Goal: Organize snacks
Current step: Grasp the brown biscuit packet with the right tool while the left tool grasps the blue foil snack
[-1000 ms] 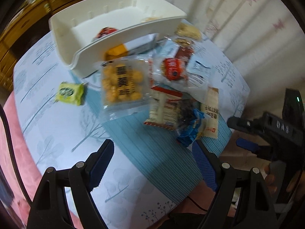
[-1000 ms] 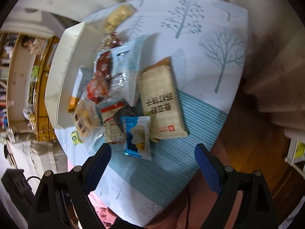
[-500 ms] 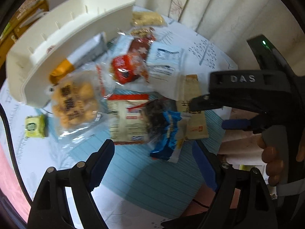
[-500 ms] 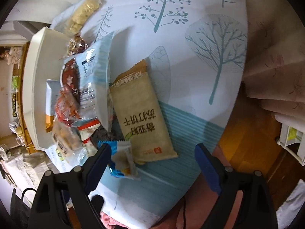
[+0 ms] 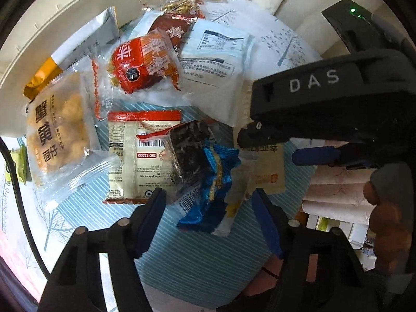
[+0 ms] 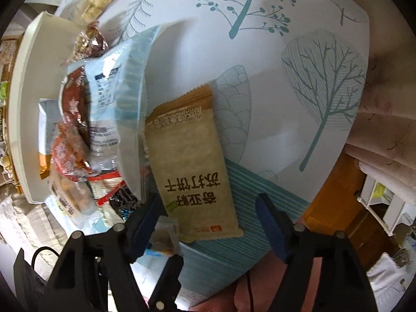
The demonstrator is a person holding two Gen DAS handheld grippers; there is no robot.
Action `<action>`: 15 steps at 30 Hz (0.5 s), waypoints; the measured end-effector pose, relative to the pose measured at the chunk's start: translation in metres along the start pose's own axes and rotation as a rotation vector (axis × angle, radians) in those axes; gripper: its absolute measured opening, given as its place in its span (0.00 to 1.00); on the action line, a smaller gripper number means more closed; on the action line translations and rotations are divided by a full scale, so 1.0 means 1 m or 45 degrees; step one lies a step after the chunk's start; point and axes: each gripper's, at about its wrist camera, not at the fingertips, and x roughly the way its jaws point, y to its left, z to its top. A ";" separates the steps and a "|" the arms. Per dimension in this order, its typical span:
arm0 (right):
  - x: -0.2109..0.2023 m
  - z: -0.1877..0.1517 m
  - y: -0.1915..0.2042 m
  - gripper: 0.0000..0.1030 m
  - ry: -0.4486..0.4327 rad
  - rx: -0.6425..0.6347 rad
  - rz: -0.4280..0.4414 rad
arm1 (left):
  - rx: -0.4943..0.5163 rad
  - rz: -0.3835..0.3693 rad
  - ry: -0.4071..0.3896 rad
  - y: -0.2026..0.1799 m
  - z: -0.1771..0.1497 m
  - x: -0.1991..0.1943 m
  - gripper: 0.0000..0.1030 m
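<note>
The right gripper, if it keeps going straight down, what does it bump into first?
Most likely the tan cracker packet, which lies flat on the table between the closing jaws of the right gripper. Nothing is in between, though depth is hard to judge.

Blue packet (image 5: 208,195); tan packet (image 6: 197,171); tree-print white-teal tablecloth (image 6: 260,52).

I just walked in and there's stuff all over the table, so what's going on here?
A person is sorting a heap of snack packets beside a white tray, with a handheld gripper in each hand. The left gripper hangs over a blue packet, which lies between its closing fingers. The right gripper is closing around the end of a tan cracker packet. Neither packet looks gripped yet, and both lie on the tree-print tablecloth.
</note>
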 end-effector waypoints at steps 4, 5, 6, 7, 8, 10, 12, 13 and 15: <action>0.007 0.008 0.005 0.69 0.025 -0.034 -0.030 | -0.004 0.024 -0.004 -0.006 0.006 0.005 0.62; 0.008 0.010 0.007 0.68 0.032 -0.048 -0.043 | -0.003 0.031 -0.003 -0.008 0.009 0.007 0.62; 0.011 0.011 0.014 0.68 0.036 -0.056 -0.056 | -0.005 0.034 -0.003 -0.009 0.011 0.008 0.62; 0.012 0.013 0.016 0.68 0.039 -0.069 -0.075 | -0.007 0.040 -0.005 -0.010 0.012 0.009 0.61; 0.012 0.014 0.022 0.68 0.042 -0.079 -0.091 | -0.007 0.051 -0.007 -0.012 0.014 0.010 0.57; 0.014 0.015 0.030 0.68 0.043 -0.094 -0.116 | -0.017 0.071 -0.011 -0.011 0.016 0.009 0.52; 0.015 0.015 0.037 0.68 0.040 -0.118 -0.154 | -0.031 0.076 -0.015 -0.007 0.017 0.006 0.44; 0.016 0.014 0.041 0.68 0.039 -0.127 -0.177 | -0.040 0.081 -0.022 -0.006 0.017 0.006 0.42; 0.016 0.014 0.045 0.68 0.030 -0.144 -0.214 | -0.051 0.070 -0.031 -0.002 0.015 0.004 0.37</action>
